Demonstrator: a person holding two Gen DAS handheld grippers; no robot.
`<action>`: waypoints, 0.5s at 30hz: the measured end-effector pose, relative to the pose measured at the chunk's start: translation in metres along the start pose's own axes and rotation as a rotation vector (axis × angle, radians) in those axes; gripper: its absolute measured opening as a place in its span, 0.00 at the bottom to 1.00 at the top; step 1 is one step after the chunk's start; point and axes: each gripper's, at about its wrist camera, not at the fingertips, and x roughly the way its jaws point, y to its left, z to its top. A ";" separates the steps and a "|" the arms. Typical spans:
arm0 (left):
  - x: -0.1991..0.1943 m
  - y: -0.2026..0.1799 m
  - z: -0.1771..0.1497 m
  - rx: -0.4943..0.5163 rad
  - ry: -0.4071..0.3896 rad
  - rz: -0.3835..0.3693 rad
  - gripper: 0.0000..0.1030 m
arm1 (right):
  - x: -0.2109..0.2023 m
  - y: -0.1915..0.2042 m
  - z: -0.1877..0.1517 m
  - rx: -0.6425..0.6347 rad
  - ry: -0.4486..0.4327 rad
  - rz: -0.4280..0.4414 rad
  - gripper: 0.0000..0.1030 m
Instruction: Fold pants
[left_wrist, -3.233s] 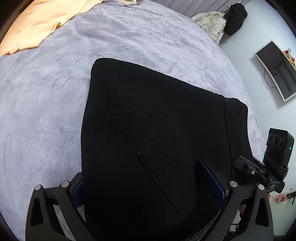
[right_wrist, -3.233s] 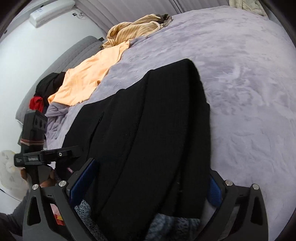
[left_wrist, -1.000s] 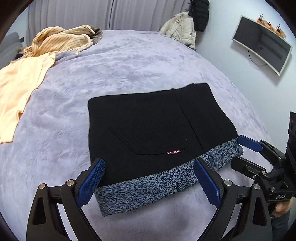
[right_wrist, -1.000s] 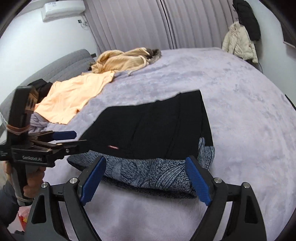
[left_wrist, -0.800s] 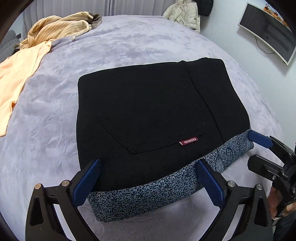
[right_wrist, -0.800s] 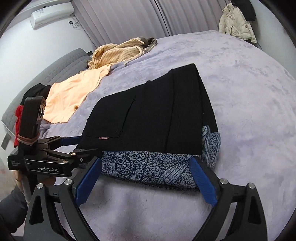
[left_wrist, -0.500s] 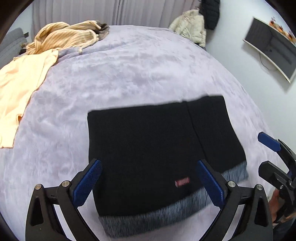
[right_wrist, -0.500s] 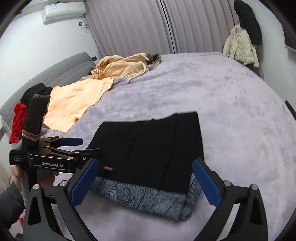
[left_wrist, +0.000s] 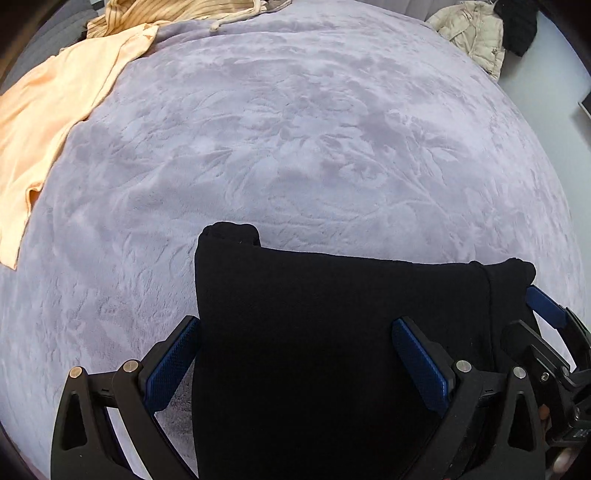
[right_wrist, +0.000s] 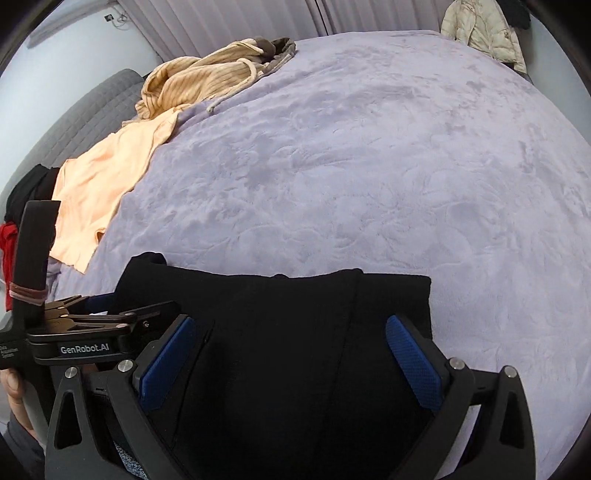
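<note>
Black pants (left_wrist: 332, 350), folded into a thick block on the lavender blanket (left_wrist: 314, 129), filling the lower centre of both wrist views. Left gripper (left_wrist: 295, 354) spread wide, blue pads either side of the cloth at the bottom of its frame without pinching it; right gripper (right_wrist: 291, 354) likewise wide apart over the same block, patterned lining just visible at lower left. Orange shirt (right_wrist: 107, 188) and striped tan garment (right_wrist: 207, 85) lying at upper left, cream jacket (right_wrist: 484, 26) at upper right; no containers in sight.

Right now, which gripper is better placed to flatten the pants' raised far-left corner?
Left gripper, probably: its jaws straddle the pants' left edge below that corner; the right gripper hovers farther right.
</note>
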 end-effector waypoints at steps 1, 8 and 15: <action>-0.002 0.000 0.001 0.003 0.001 0.000 0.99 | 0.000 0.001 0.000 -0.007 0.003 -0.003 0.99; -0.029 0.015 0.034 -0.089 -0.093 0.095 0.99 | -0.025 0.022 0.015 -0.056 -0.050 -0.105 0.99; -0.013 0.018 0.015 -0.075 -0.028 0.170 0.99 | 0.012 0.052 0.001 -0.214 0.101 -0.302 0.99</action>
